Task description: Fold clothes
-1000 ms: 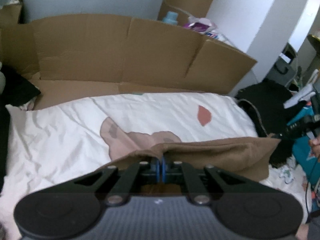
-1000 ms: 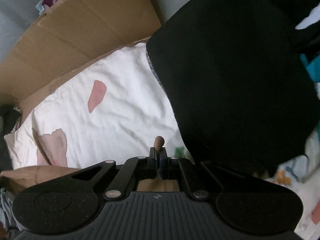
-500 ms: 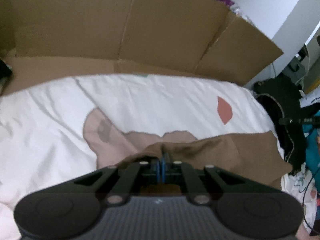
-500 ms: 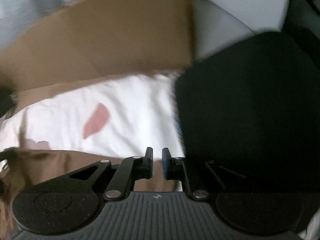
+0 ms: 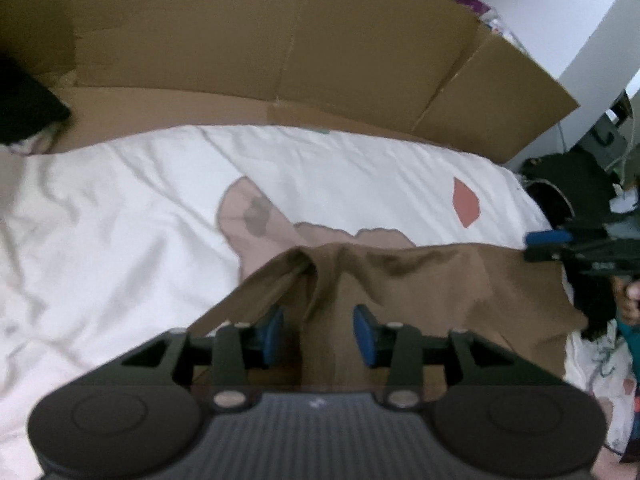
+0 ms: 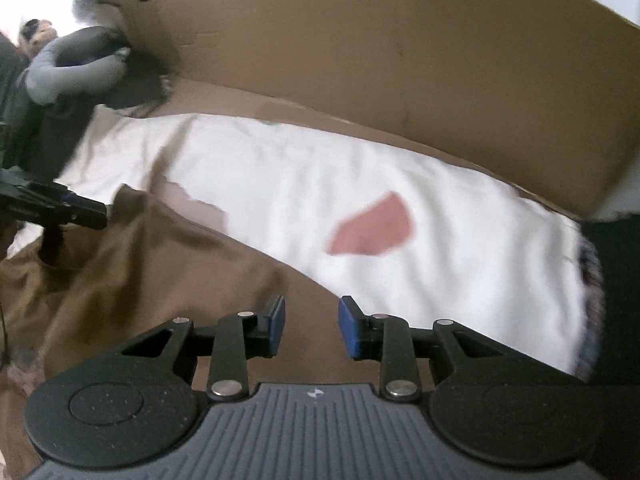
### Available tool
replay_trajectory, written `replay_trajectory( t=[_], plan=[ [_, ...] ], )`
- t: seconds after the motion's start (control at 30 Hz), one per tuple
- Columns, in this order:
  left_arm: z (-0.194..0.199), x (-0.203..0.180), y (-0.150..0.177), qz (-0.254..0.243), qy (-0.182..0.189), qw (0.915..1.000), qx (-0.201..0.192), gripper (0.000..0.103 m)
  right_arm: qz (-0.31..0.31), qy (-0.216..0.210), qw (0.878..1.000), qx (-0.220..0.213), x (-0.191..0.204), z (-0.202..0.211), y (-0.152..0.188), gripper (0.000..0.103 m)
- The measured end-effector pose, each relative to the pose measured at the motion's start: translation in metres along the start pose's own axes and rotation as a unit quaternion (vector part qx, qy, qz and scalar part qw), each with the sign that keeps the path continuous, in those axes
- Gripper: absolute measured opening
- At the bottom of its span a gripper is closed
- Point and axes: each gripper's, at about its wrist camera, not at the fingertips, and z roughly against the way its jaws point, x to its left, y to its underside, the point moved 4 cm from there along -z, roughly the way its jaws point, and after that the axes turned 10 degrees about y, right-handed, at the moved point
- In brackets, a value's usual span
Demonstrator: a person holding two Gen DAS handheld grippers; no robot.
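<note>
On white sheet (image 5: pixel 120 216), one brown garment (image 5: pixel 420 280), two opening tools

The near part of the brown garment (image 5: pixel 420 280) is hidden behind the left gripper (image 5: pixel 318 336) body at 6 o'clock; whether its raised fold touches either pad cannot be told. In the right wrist view the garment runs off the frame at 8 o'clock, its edge smeared by blur. The sheet (image 6: pixel 300 184) is cut off at 4 o'clock by a black cloth (image 6: pixel 616 300) of unclear outline. The right gripper (image 5: pixel 560 244) shows only partly at 3 o'clock in the left view, the hand (image 5: pixel 630 300) behind it cropped. Small items (image 5: pixel 472 0) above the cardboard (image 5: pixel 360 48) at 1 o'clock are too small to identify. A grey shape (image 6: pixel 72 68) at 10 o'clock is blurred.
</note>
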Motion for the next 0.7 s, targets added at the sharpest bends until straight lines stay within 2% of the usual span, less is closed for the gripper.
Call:
replay_trajectory(
  t=[0.2, 0.4, 0.5, 0.6, 0.7],
  plan=[
    [0.051, 0.017, 0.014, 0.009, -0.037, 0.9992, -0.013, 0.045, 0.051, -0.021, 0.998, -0.004, 0.029, -0.002, -0.009, 0.044],
    [0.108, 0.050, 0.027, 0.024, -0.103, 0.9940, -0.030, 0.044, 0.076, 0.000, 0.997, -0.010, 0.032, -0.003, -0.014, 0.044],
    [0.130, 0.071, 0.042, 0.048, -0.138, 0.9889, -0.027, 0.042, 0.078, 0.001, 0.997, -0.005, 0.030, -0.008, -0.016, 0.044],
    [0.142, 0.089, 0.064, 0.079, -0.159, 0.9839, -0.016, 0.041, 0.093, 0.000, 0.996, -0.009, 0.032, -0.013, -0.017, 0.044],
    [0.144, 0.098, 0.087, 0.089, -0.172, 0.9811, 0.006, 0.040, 0.099, -0.002, 0.995, -0.003, 0.034, -0.025, -0.015, 0.045]
  ],
)
